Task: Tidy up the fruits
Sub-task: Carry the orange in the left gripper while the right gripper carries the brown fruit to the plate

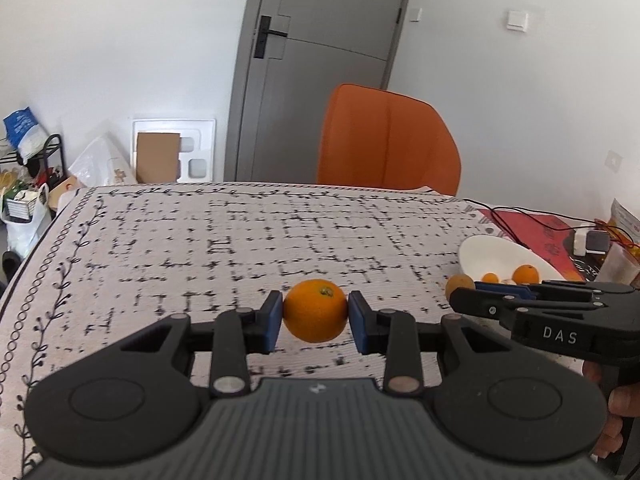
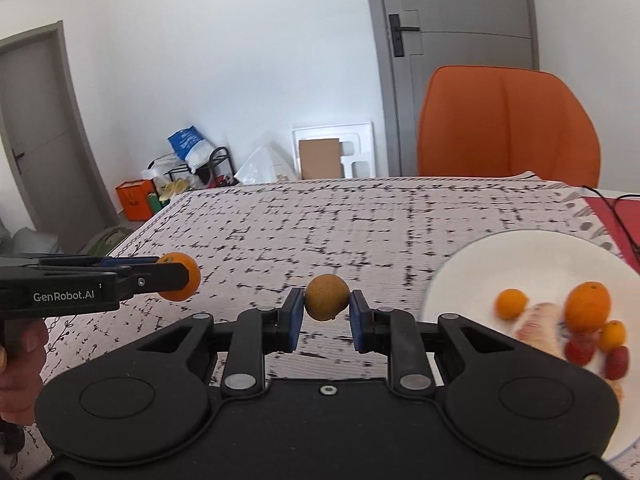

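Observation:
My left gripper (image 1: 315,314) is shut on an orange (image 1: 315,311) and holds it above the patterned tablecloth (image 1: 240,240); the orange also shows in the right wrist view (image 2: 182,276). My right gripper (image 2: 326,306) is shut on a brownish round fruit (image 2: 326,297), held above the cloth, left of a white plate (image 2: 520,256). The plate holds oranges (image 2: 588,306), small orange fruits (image 2: 511,303), red berries (image 2: 580,350) and a pale fruit. In the left wrist view the right gripper (image 1: 464,294) sits at the right, by the plate (image 1: 492,254).
An orange chair (image 1: 388,144) stands behind the table's far edge. A red mat with black cables and a white adapter (image 1: 588,242) lies at the far right. Bags, a rack and boxes (image 1: 28,176) stand on the floor at the left, by a grey door.

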